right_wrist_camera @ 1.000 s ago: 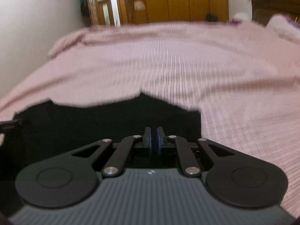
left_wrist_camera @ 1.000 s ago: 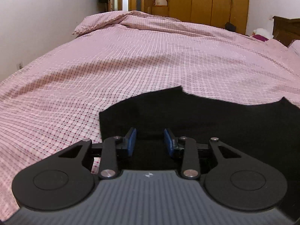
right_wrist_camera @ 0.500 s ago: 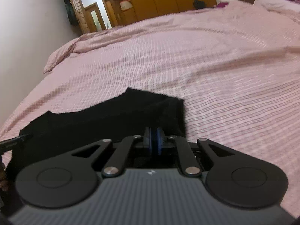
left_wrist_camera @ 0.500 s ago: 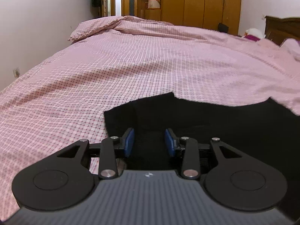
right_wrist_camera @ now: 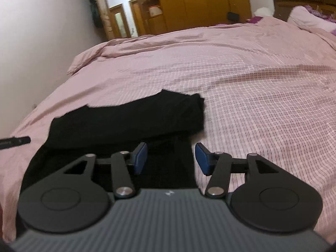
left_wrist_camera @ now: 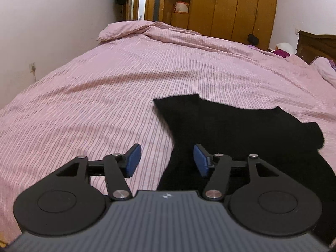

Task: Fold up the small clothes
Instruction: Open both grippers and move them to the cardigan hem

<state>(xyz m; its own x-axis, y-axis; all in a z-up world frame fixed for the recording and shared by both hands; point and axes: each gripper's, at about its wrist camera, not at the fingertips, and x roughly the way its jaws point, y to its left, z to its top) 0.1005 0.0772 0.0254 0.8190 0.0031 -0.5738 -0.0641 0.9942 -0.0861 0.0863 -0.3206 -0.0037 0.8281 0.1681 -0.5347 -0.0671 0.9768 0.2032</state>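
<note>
Black garment (left_wrist_camera: 231, 130) is lying flat on the pink checked bedspread (left_wrist_camera: 105, 88), spread across the near part of the bed, with 1 layer doubled over along its far edge in the right wrist view (right_wrist_camera: 130, 117). The left gripper (left_wrist_camera: 167, 160) is hovering low over the garment's left edge with its jaws spread wide and nothing between them; its left blue pad (left_wrist_camera: 133, 160) is sitting over bare bedspread while its right pad (left_wrist_camera: 200, 160) is sitting over the black cloth. The right gripper (right_wrist_camera: 171, 158) is hovering over the garment's right edge, jaws likewise parted and gripping nothing, its left pad (right_wrist_camera: 141, 158) over black fabric and its right pad (right_wrist_camera: 202, 159) over the bedspread. A thin black tip of the other tool (right_wrist_camera: 14, 141) is poking in at the left border of the right wrist view. Wooden wardrobes (left_wrist_camera: 231, 8) are standing beyond the bed, and a dark headboard (left_wrist_camera: 317, 45) is showing at the right.
</note>
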